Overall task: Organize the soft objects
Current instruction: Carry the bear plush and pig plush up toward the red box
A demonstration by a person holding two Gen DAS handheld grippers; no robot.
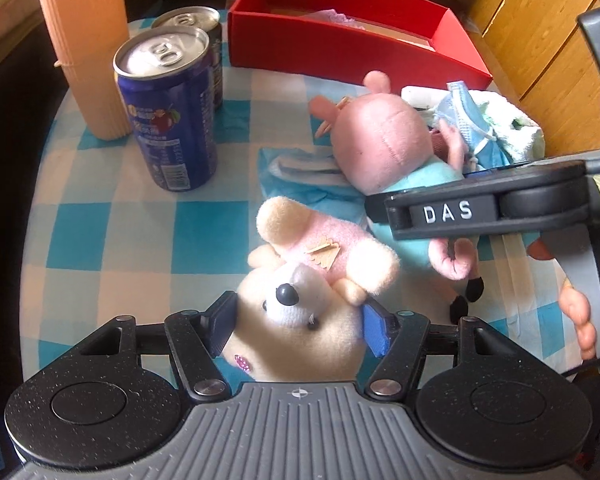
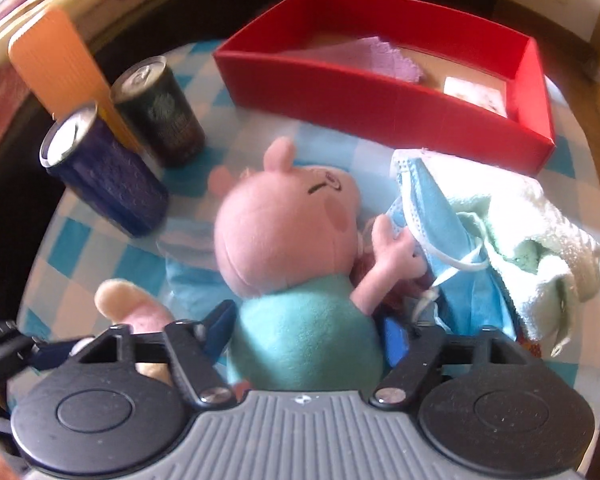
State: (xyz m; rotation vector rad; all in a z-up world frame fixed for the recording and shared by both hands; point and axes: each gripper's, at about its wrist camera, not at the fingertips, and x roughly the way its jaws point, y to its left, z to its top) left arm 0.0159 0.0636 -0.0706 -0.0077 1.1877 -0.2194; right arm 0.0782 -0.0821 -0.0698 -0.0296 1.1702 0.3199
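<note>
My left gripper (image 1: 300, 328) is shut on the head of a cream and pink plush bear (image 1: 300, 316), its blue pads pressing both sides. My right gripper (image 2: 306, 330) is shut on the teal body of a pink pig plush (image 2: 284, 232); in the left wrist view the pig (image 1: 380, 136) lies beyond the bear and the right gripper (image 1: 480, 210) crosses over it. A blue face mask (image 2: 432, 216) and a pale green towel (image 2: 540, 240) lie right of the pig. The red box (image 2: 380, 100) stands behind and holds a purple cloth (image 2: 380, 56).
A blue can (image 1: 168, 112), a dark can (image 1: 204, 24) and an orange ribbed container (image 1: 88, 40) stand at the left on the blue checkered tablecloth (image 1: 120, 232). A wooden cabinet (image 1: 540, 20) is at the right. Another blue mask (image 1: 300, 176) lies flat under the pig.
</note>
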